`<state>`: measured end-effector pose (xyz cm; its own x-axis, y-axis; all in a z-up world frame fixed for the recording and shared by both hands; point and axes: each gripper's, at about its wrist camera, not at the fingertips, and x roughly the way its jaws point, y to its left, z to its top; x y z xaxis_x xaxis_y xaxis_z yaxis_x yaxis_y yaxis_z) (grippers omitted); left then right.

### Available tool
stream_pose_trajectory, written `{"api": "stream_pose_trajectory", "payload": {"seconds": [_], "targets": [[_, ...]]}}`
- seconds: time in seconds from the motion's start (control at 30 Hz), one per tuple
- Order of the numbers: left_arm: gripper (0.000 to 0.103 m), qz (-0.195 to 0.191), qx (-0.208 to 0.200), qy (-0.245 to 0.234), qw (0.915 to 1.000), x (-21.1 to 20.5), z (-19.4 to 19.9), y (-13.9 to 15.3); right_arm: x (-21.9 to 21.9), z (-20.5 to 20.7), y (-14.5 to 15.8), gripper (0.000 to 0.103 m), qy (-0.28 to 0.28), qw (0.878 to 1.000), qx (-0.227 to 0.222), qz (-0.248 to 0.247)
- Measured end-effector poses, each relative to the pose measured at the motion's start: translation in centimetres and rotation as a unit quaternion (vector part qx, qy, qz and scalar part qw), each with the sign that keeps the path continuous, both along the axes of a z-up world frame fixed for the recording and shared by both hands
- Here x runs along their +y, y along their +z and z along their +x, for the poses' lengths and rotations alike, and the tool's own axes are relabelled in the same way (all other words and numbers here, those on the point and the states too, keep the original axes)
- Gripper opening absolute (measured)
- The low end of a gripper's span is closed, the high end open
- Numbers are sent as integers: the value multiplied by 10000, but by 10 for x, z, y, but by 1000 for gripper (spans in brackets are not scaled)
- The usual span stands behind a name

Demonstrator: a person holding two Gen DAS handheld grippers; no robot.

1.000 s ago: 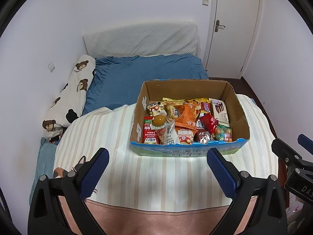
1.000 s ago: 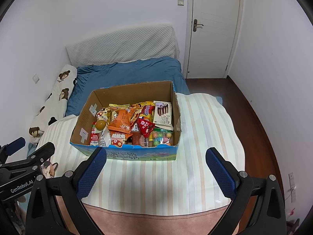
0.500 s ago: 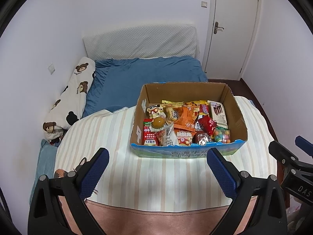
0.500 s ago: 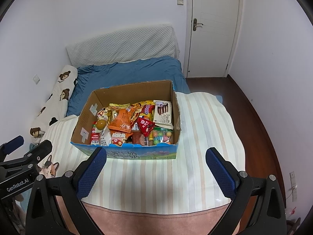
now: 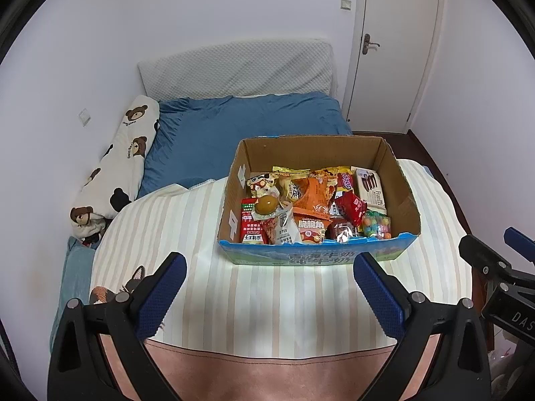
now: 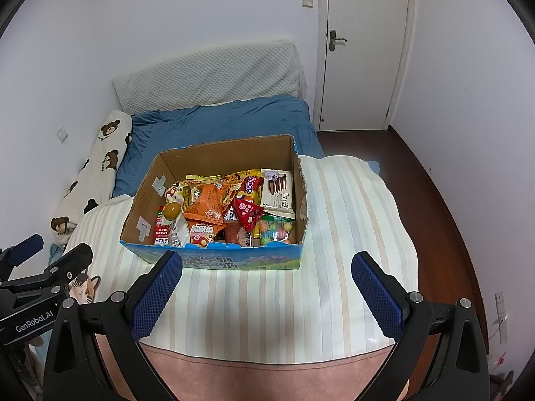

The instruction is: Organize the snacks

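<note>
An open cardboard box (image 5: 314, 148) with a blue printed front stands on a striped cloth; it also shows in the right wrist view (image 6: 214, 262). It holds several snack packs: an orange bag (image 5: 314, 197), a red pouch (image 5: 351, 205), a white Franzzi biscuit pack (image 5: 369, 188), a round brown snack (image 5: 266, 204) and coloured candies (image 5: 377, 225). My left gripper (image 5: 269, 267) is open and empty, in front of the box. My right gripper (image 6: 265, 264) is open and empty, also in front of the box.
The striped cloth (image 5: 254, 300) covers a pink surface (image 5: 267, 377). A blue bed (image 5: 240, 127) with a bear-print pillow (image 5: 117, 170) lies behind. A closed white door (image 5: 398, 43) is at the back right. Dark wood floor (image 6: 444, 207) runs along the right.
Both grippers have drawn back and risen slightly, so the box sits a little lower and farther in both views. Both stay open.
</note>
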<state>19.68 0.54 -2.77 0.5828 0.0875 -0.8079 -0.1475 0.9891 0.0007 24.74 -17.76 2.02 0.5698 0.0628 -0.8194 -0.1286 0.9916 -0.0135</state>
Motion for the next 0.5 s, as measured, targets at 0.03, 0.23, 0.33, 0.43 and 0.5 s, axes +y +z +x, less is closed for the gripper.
{"api": "stream_pose_trajectory", "payload": {"seconds": [0.03, 0.23, 0.33, 0.43, 0.5], "targets": [[102, -5, -9, 1, 10000, 0, 0, 0, -1, 0, 0, 103, -6, 10000, -1, 5], [102, -5, -79, 1, 10000, 2, -3, 3, -2, -1, 0, 103, -25, 10000, -19, 21], [102, -4, -79, -11, 10000, 3, -3, 4, -1, -3, 2, 103, -29, 10000, -31, 20], [102, 135, -170, 13, 9998, 2, -5, 7, -2, -3, 2, 103, -40, 10000, -29, 25], [102, 91, -211, 14, 9997, 3, -6, 10, -2, -3, 3, 103, -53, 10000, -33, 31]]}}
